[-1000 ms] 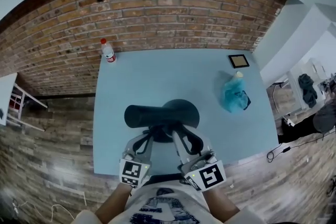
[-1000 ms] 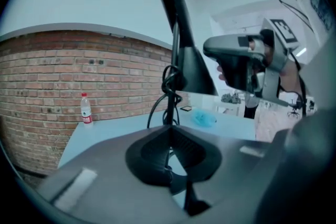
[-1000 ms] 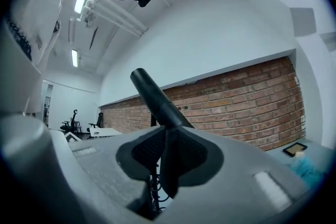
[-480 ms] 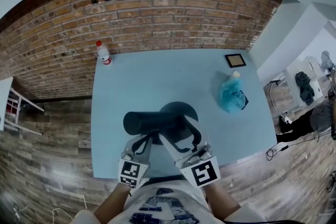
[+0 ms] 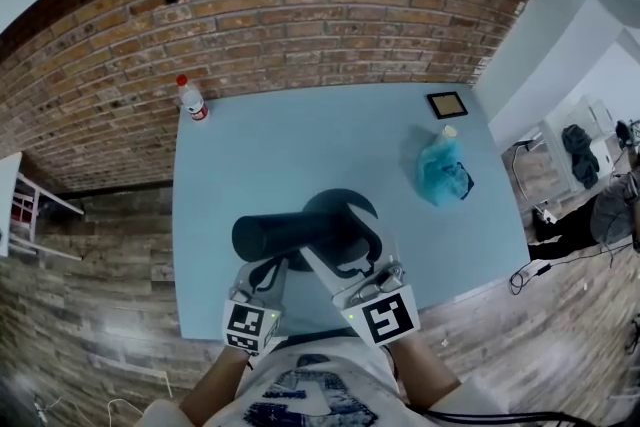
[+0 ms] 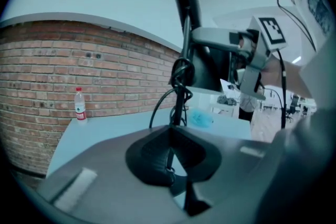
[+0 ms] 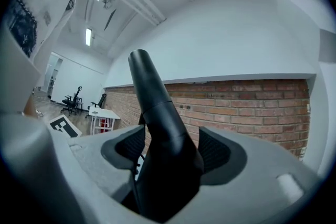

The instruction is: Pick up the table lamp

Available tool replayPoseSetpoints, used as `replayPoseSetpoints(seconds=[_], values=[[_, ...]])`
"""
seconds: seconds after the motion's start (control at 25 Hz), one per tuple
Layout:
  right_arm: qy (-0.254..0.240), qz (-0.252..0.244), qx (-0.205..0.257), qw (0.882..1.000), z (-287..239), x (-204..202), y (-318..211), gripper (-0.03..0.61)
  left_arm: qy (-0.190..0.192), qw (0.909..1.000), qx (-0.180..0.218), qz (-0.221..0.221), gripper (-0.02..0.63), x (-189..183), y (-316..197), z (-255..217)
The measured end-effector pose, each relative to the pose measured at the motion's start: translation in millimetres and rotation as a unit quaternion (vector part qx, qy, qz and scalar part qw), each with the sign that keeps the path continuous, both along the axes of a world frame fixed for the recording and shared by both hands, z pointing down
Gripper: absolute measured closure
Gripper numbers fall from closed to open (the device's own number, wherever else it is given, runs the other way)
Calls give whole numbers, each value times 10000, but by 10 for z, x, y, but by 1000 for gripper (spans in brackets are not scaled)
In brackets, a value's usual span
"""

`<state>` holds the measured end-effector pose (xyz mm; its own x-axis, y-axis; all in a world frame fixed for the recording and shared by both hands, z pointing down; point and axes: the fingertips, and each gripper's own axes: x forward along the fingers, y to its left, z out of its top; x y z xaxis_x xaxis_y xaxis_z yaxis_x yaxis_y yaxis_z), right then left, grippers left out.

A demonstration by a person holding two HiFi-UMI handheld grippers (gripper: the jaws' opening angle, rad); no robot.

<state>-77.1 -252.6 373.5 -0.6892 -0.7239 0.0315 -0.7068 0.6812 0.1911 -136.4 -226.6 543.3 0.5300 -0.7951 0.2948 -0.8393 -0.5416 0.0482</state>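
While the head view looked steeply down on a blue table (image 5: 230, 155), the black table lamp (image 5: 300, 231) showed straight ahead of both grippers, over the table's near half. Its round base lay in front of the right gripper (image 5: 351, 257). Its thick tubular head ran crosswise from there, pointing out past the left gripper (image 5: 268, 266) to that gripper's left. So the lamp's long axis crossed the lines along which both grippers pointed, rather than following them.

Along the left gripper view, the left gripper (image 6: 169, 157) had its jaws drawn almost together on a thin black strand of the lamp, stem or cord, too slight to tell which. Above the jaws the lamp (image 6: 184, 2) climbed steeply, and its tube ended high overhead.

Along the right gripper view, the right gripper (image 7: 170, 148) stood at its widest, its jaws having just been opening. The lamp's thick tube (image 7: 157, 113) rose from between them, up and slightly to the gripper's left. A gap showed beside the right-hand pad, so nothing was clamped there.

By this reading, the right gripper was the better placed for the lift. The tube sat between its jaws, and closing them on it looked like the next need.
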Motion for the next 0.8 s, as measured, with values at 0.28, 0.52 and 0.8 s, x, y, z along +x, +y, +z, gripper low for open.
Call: replayPoseSetpoints(seconds=[0.28, 0.52, 0.8], values=[[271, 95, -29, 9996, 82, -1, -42, 264, -21, 9999, -77, 87, 623, 4, 28, 98], [335, 31, 57, 9994, 62, -39, -73, 265, -148, 9995, -195, 177, 623, 12, 89, 308], [260, 50, 29, 9996, 68, -18, -71, 265, -149, 9987, -314, 380, 617, 68, 89, 461]])
